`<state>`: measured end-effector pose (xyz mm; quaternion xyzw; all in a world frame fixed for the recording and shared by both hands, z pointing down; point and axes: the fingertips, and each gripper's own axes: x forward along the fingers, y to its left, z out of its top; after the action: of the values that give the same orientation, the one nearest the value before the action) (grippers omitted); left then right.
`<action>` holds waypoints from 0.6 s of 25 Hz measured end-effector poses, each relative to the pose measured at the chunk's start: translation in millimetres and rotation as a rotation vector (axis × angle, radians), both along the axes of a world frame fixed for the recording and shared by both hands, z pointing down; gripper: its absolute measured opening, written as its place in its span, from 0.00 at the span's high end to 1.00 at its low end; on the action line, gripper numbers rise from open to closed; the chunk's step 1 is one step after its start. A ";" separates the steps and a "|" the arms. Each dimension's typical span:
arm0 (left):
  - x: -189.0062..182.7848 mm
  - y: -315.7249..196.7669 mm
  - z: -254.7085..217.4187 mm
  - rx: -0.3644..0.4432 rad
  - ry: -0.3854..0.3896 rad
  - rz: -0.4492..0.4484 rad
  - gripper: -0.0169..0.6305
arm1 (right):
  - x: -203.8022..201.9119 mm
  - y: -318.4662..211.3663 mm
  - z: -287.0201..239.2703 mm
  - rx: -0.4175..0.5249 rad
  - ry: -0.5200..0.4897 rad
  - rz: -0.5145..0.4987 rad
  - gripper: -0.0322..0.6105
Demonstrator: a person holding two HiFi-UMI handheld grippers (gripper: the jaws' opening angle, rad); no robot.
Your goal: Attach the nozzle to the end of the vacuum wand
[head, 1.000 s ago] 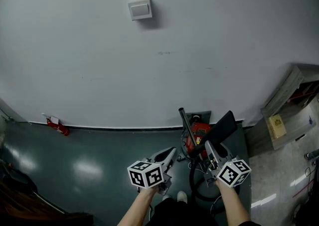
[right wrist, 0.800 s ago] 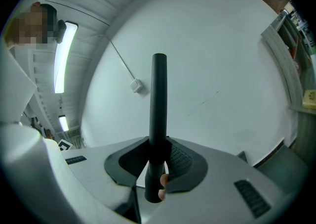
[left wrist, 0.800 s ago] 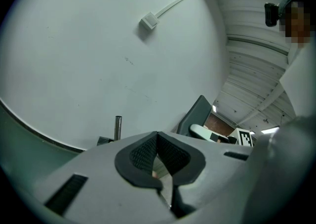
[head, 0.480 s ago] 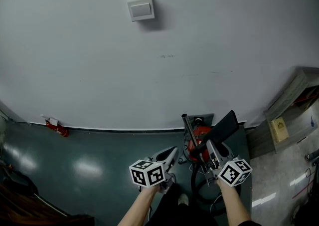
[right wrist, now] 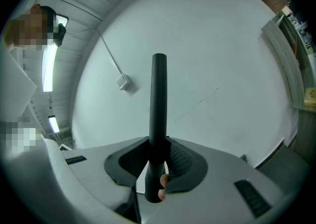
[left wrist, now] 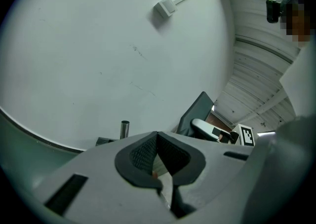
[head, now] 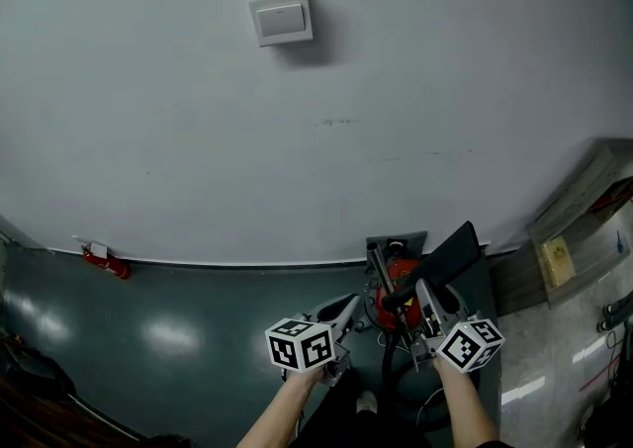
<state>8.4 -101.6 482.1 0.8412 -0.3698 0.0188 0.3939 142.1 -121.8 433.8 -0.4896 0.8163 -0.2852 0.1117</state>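
Black nozzle [right wrist: 158, 99] tight in the right tool [right wrist: 158, 144]; left tool [left wrist: 157, 144] fully closed, empty, beside the red vacuum [head: 398, 276].

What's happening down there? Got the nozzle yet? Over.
Left gripper shut, empty. Right gripper shut on the nozzle. Wand end bare, nozzle not yet attached. Nothing seen blocking.

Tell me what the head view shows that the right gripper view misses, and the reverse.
Head view only: the red vacuum, the metal wand and the left gripper. Right gripper view only: the pads of the right gripper clamped on the nozzle, and a ceiling light. Both: the nozzle and the wall box.
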 end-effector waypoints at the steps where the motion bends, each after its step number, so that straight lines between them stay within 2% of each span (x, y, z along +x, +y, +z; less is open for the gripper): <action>1: -0.1 -5.7 2.3 -0.004 0.002 0.006 0.97 | -0.5 -6.1 0.5 -0.001 0.002 0.006 0.80; 15: -5.7 -59.5 27.1 -0.045 0.027 0.083 0.97 | -10.8 -67.4 3.5 -0.017 0.026 0.086 0.80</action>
<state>2.6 -161.0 509.2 0.8470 -0.3287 0.0321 0.4165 131.3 -189.2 437.3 -0.5287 0.7936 -0.2805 0.1091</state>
